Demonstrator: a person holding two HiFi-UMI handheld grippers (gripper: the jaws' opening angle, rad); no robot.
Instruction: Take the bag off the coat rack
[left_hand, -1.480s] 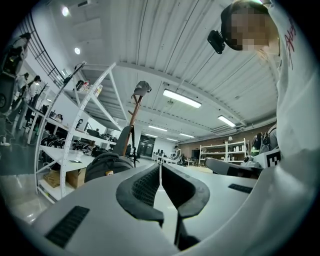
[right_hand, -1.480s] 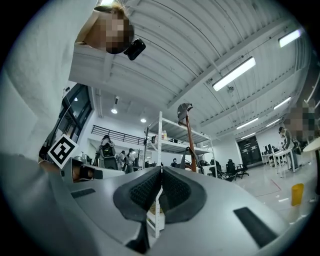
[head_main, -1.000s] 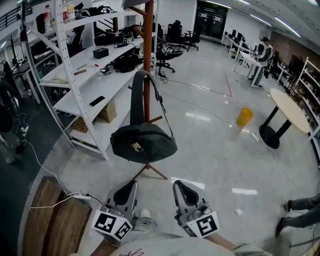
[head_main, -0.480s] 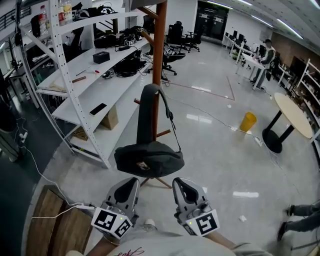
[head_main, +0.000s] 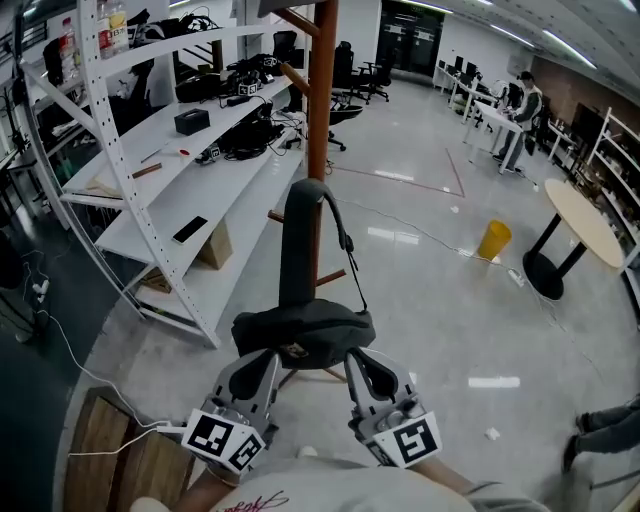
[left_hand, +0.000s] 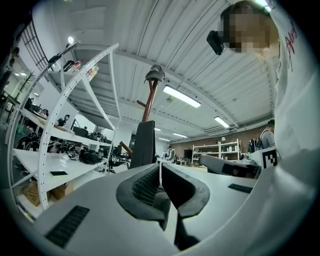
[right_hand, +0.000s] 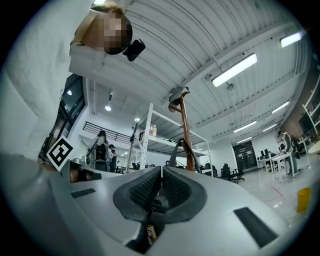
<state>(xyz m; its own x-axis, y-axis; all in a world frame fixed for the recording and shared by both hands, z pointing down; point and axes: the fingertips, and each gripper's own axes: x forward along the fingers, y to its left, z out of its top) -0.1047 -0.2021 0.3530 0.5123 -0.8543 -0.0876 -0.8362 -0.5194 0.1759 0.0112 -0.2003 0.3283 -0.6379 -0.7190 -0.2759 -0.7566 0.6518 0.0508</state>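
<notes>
There is one bag (head_main: 303, 333) and one coat rack (head_main: 320, 90). There are two grippers, both near: the left gripper (head_main: 258, 365) and the right gripper (head_main: 364, 368). On the left is one white shelf unit (head_main: 235, 195), with one cardboard box (head_main: 214, 246) beneath it and one black box (head_main: 190, 121) on a higher shelf. On the right are one round table (head_main: 580, 222) and one yellow bin (head_main: 491, 240). Two people show: one person (head_main: 520, 105) far off at the right, and one pair of legs (head_main: 605, 440) at the near right edge. The far chairs are too small to count.
</notes>
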